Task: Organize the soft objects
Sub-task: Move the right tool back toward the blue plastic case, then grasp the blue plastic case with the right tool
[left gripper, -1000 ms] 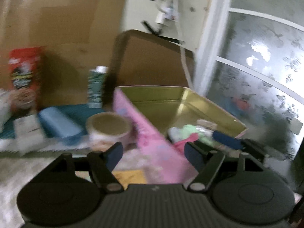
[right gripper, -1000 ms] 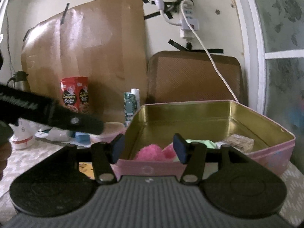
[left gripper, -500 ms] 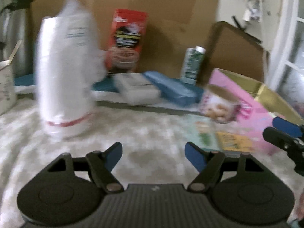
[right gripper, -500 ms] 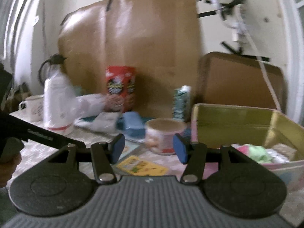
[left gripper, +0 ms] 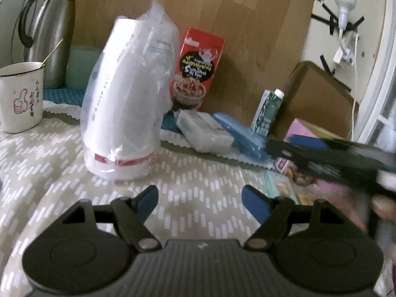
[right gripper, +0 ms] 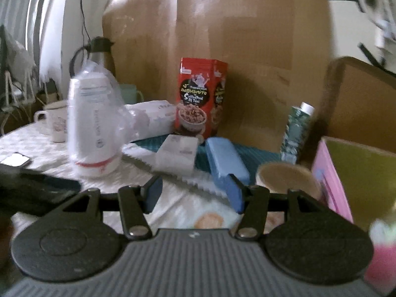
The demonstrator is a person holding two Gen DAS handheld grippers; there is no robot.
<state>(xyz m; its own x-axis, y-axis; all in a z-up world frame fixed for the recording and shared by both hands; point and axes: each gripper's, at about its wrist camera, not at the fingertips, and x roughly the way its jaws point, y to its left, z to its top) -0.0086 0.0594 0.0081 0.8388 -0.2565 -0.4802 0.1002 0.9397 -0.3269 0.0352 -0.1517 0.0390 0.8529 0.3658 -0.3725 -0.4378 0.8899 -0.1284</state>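
Rightward (apart) of right hand-held gripper point(right gripper: 194, 194): tin point(right gripper: 329, 173).

cups point(left gripper: 123, 104) left of box point(left gripper: 195, 66), tin point(right gripper: 356, 180) right

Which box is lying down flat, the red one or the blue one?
The blue box lies flat on the teal mat. The red snack box stands upright behind it, against the brown cardboard.
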